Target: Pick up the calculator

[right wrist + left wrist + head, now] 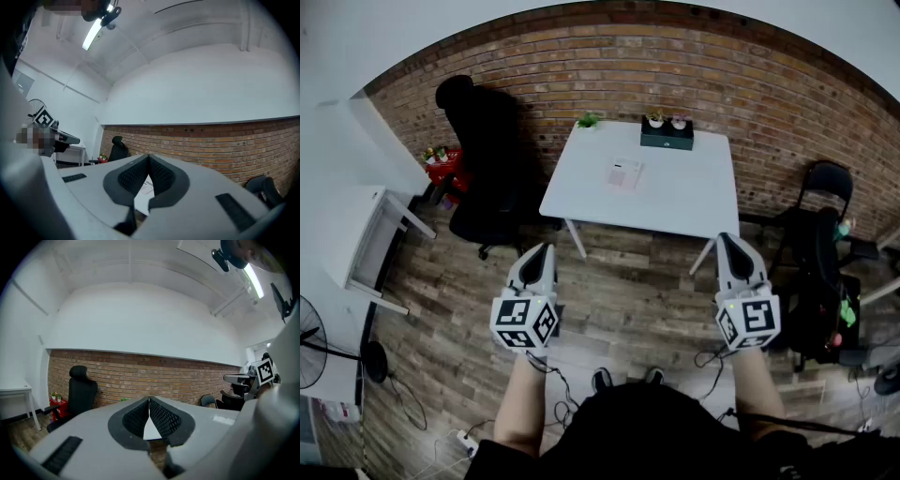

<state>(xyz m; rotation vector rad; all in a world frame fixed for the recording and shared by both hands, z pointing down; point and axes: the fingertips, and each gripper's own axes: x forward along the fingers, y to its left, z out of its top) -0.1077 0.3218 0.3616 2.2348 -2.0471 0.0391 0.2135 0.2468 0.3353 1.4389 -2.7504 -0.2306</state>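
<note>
The calculator [625, 173], a small pale flat slab with pinkish keys, lies near the middle of the white table [684, 202] in the head view. Both grippers hang over the wood floor well short of the table, held level. My left gripper [543, 251] is shut with nothing in it. Its black pads meet at the tips in the left gripper view [149, 401]. My right gripper [727, 240] is shut and empty too, its pads touching in the right gripper view [149, 157]. A sliver of the table [140, 199] and the calculator [148, 185] show under those pads.
A dark planter box [667, 134] with small plants and a green plant [588, 120] stand at the table's far edge by the brick wall. A black office chair [487, 159] is left of the table, another black chair [820, 244] to its right. A white desk [356, 234] and a fan [314, 352] are at far left.
</note>
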